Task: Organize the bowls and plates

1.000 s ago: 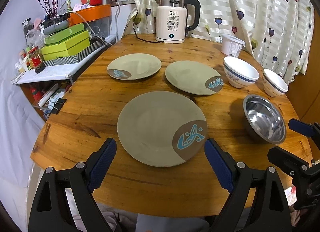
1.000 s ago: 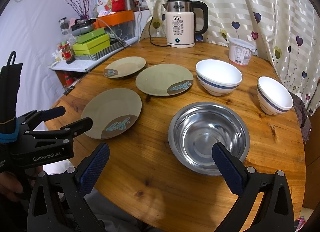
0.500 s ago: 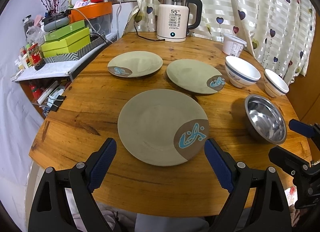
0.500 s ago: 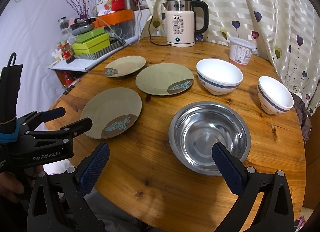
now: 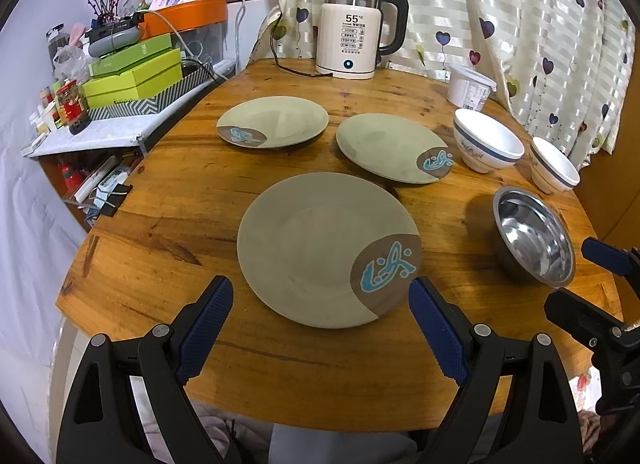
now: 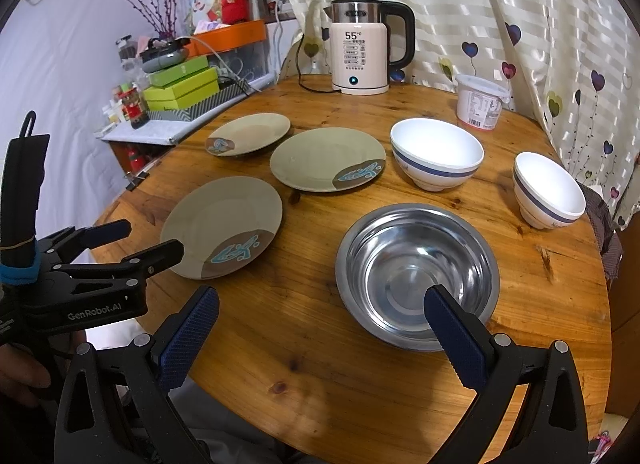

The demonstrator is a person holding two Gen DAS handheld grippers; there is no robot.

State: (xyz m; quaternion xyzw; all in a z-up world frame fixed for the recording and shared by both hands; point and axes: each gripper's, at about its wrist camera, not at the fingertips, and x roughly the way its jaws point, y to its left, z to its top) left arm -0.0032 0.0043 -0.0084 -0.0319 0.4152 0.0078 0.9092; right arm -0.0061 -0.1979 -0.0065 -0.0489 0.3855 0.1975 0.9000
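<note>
Both pairs of jaws stood wide and held nothing: the left gripper [image 5: 320,328] hung low over the near edge of the round wooden table [image 5: 168,224], its blue-padded fingers [image 5: 206,328] framing the nearest plate [image 5: 316,244] without touching it, and the right gripper [image 6: 320,338] hovered just as low, level and pointing across the table, with the steel bowl [image 6: 416,264] near its right finger. The nearest plate lay flat at the front of the table, its brown patch with a blue motif turned toward the left gripper. Beyond it lay two more plates of the same kind, the middle plate [image 5: 390,146] to the right and the far plate [image 5: 276,120] to the left, all apart from one another. The steel bowl sat upright to the right of the nearest plate. Behind it stood the larger white bowl [image 6: 436,154] with a blue band, and the smaller white bowl [image 6: 548,188] nearer the table's right edge, neither touching the other. A white tub [image 6: 482,102] and an electric kettle [image 6: 360,52] showing 55 stood at the back, before a heart-printed curtain [image 6: 500,4]. In the right wrist view the left gripper reached in level from the left, a hand [image 6: 20,368] partly visible beneath it.
</note>
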